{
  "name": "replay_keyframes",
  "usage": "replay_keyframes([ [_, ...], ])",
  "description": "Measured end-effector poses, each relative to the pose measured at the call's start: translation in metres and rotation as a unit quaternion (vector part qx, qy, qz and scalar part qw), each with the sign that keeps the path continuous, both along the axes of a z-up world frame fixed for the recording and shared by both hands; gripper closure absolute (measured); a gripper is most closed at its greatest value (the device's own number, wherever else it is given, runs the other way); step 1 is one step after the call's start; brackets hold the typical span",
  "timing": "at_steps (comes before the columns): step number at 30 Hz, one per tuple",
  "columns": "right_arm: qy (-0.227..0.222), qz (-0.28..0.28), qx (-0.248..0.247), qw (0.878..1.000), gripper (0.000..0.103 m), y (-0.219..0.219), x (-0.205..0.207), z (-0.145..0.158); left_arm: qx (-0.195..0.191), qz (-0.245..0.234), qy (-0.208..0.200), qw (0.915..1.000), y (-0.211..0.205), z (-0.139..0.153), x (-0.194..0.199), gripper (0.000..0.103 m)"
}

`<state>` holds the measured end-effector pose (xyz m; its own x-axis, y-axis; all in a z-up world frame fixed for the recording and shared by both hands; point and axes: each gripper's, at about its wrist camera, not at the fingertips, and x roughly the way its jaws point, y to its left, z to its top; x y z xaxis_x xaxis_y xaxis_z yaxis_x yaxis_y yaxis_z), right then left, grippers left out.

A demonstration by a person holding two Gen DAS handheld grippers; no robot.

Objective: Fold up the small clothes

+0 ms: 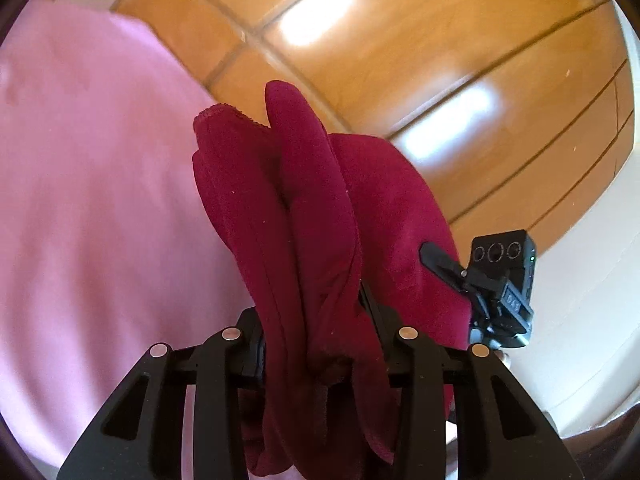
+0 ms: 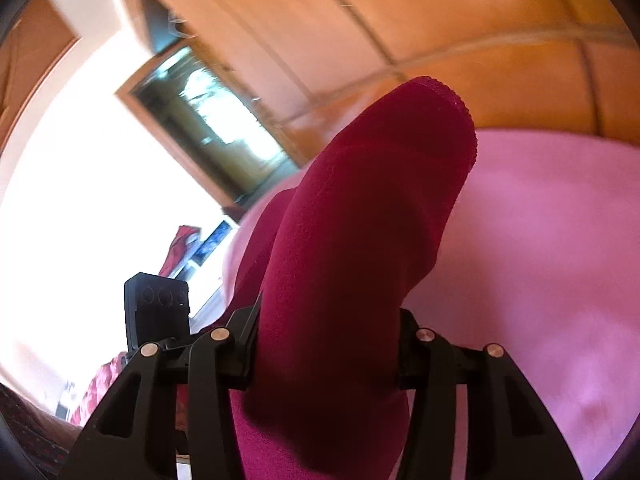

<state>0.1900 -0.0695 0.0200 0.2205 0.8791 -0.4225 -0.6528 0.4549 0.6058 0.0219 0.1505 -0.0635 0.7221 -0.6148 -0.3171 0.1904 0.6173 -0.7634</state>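
Observation:
A small dark red garment (image 1: pixel 304 216) hangs bunched in folds over my left gripper (image 1: pixel 320 344), which is shut on it; the cloth hides the fingertips. The same red garment (image 2: pixel 360 220) drapes over my right gripper (image 2: pixel 324 356), which is also shut on it, fingertips hidden. The garment is held up above a pink sheet (image 1: pixel 92 184), which also shows in the right wrist view (image 2: pixel 540 260). My right gripper also shows in the left wrist view (image 1: pixel 444 264), gripping the cloth's right edge.
An orange tiled floor (image 1: pixel 400 40) lies beyond the pink sheet's edge. A white wall and a wooden-framed opening (image 2: pixel 208 120) stand at left in the right wrist view. Reddish patterned cloth (image 2: pixel 100 384) lies at the lower left.

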Motion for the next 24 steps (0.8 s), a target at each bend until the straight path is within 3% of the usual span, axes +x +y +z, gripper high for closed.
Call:
replay_keyframes([
  [5,-0.021,0.066,0.009,0.998,0.057,0.078,0.032,0.017,0.052,0.072,-0.029,0.9957,0.048,0.036,-0.012,0.067],
  [9,-0.001,0.09,-0.009,0.996,0.053,0.136,0.067,-0.001,0.09,0.123,-0.017,0.9882,0.078,0.039,-0.003,0.067],
  [12,0.025,0.067,-0.07,0.995,0.037,0.169,0.09,-0.041,0.11,0.141,0.027,0.9835,0.088,0.013,0.011,0.067],
  [15,0.039,0.026,-0.171,0.984,0.029,0.182,0.102,-0.09,0.157,0.159,0.125,0.9666,0.082,-0.036,0.031,0.066],
  [16,0.041,0.021,-0.164,0.985,0.022,0.18,0.101,-0.097,0.166,0.17,0.132,0.9623,0.079,-0.048,0.031,0.062],
  [18,0.041,-0.002,-0.158,0.987,0.017,0.172,0.098,-0.092,0.169,0.185,0.125,0.9601,0.078,-0.045,0.025,0.057],
  [19,0.027,-0.013,-0.16,0.987,0.016,0.17,0.096,-0.085,0.185,0.199,0.124,0.9543,0.076,-0.039,0.023,0.053],
  [24,-0.079,-0.039,-0.14,0.986,0.019,0.158,0.064,-0.032,0.239,0.266,0.084,0.9299,0.063,-0.001,0.004,0.053],
])
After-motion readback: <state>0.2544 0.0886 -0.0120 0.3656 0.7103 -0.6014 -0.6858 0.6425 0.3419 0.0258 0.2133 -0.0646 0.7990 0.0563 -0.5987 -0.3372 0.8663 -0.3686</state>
